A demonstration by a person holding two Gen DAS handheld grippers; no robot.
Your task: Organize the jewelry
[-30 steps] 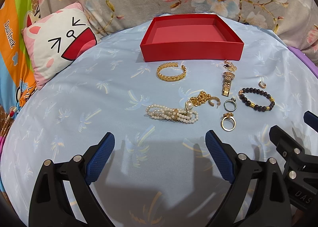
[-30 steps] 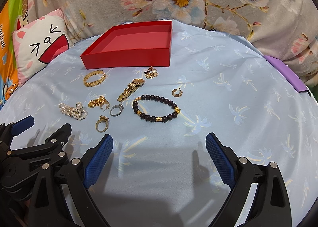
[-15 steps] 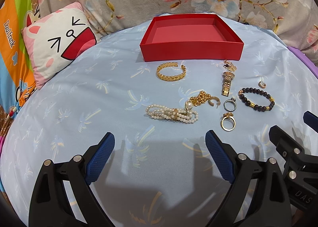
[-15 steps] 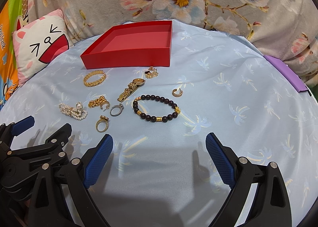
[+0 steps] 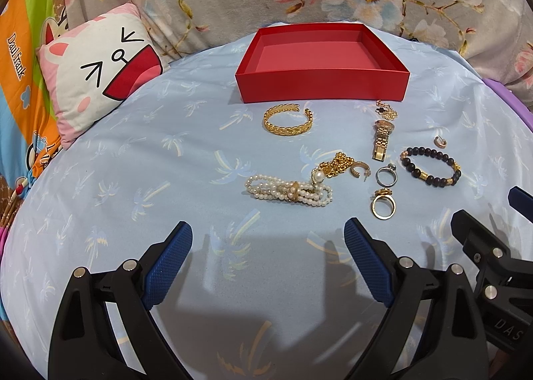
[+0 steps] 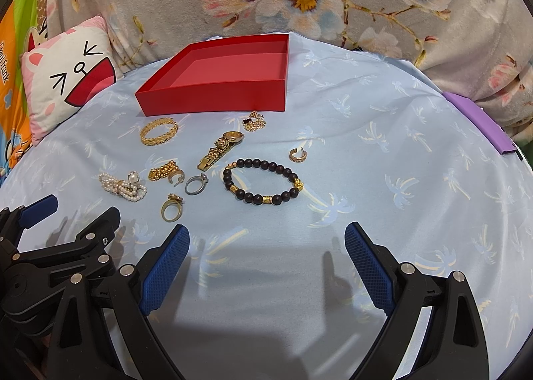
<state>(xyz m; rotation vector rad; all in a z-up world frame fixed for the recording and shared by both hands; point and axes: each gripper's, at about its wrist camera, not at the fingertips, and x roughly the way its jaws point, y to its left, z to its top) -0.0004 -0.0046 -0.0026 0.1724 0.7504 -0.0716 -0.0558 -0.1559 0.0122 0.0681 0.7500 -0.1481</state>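
While both jaws gape, jewelry (image 5: 333, 163) lies before red box (image 5: 321, 88).

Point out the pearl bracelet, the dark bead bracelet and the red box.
pearl bracelet (image 5: 286, 192), left wrist view, gold clasp.
dark bead bracelet (image 6: 256, 197), right wrist view, near beads.
red box (image 5: 321, 89), left wrist view, front wall.

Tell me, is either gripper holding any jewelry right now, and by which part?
Nothing is held. The left gripper and right gripper are both open over bare cloth.
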